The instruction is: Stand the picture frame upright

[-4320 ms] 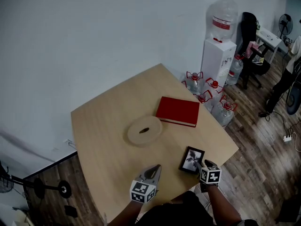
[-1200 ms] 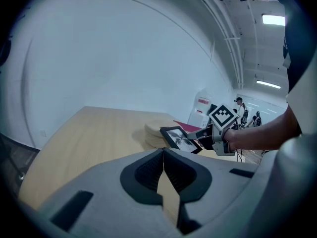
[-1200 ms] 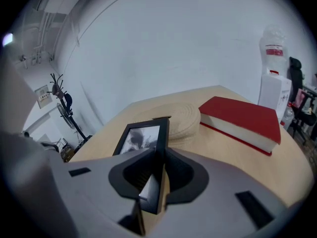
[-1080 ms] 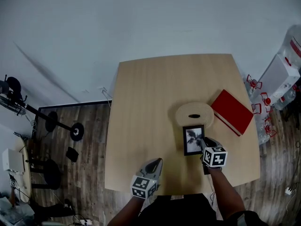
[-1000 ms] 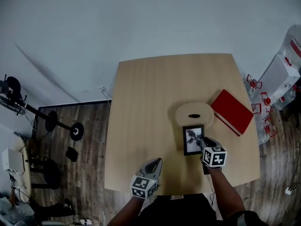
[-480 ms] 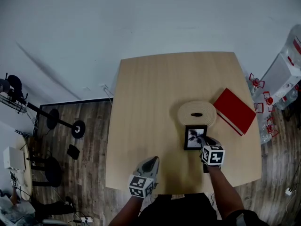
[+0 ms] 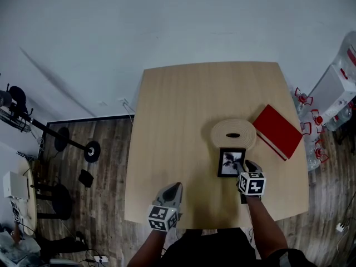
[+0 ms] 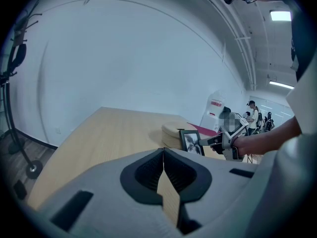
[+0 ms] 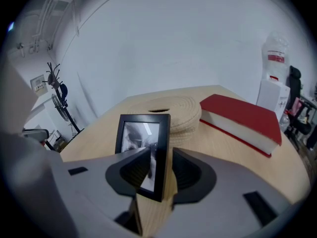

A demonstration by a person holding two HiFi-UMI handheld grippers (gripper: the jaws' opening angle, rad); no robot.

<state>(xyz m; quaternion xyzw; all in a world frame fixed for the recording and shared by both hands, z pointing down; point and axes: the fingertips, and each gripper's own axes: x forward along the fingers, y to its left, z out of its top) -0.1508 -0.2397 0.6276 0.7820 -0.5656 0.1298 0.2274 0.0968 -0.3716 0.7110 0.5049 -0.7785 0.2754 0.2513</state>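
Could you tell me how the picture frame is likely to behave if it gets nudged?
The picture frame stands upright on a narrow edge, thin and tall, so it probably tips easily. It looks rigid. Its glossy front reflects light, so possibly fragile glass.

No text legible anywhere. Red label [image 9: 275, 58] on the water bottle [image 9: 276, 42], beyond the table's [image 9: 223, 150] far right corner: print too small to read. Red book [image 9: 242, 119] on the table: cover blank.

1. A plain white wall [image 7: 167, 21] backs the light wooden table [image 7: 178, 110].
2. Dark wood-plank floor [image 7: 105, 204] lies around it.
3. A black floor stand [image 7: 61, 142] sits left, a white water dispenser [image 7: 334, 89] right.
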